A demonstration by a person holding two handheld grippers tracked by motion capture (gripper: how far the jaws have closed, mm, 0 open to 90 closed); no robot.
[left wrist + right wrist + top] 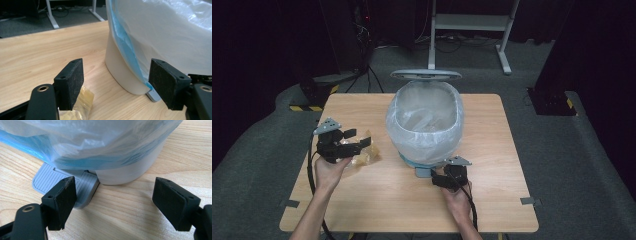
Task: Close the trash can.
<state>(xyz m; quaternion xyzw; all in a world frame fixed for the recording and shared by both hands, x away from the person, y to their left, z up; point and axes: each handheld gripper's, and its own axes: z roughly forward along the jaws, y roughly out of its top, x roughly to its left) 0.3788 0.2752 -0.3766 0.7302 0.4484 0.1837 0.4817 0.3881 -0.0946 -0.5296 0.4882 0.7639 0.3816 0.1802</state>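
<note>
One yellowish wrapper (362, 156), one lined pedal bin (424, 122), two tongs.

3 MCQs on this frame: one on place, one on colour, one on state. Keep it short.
1. Where does the yellowish wrapper lie?
A. on the table left of the bin
B. inside the bin
C. on the floor

2. What colour is the pedal at the foot of the bin?
A. red
B. grey
C. green

3. How is the bin lid?
A. shut
B. lying on the table
C. raised, bin open

Answers:
1 A: the high view shows it on the table by the left claw.
2 B: the right gripper view shows a grey ribbed pedal.
3 C: the lid stands up behind the open rim with its clear liner.
</note>
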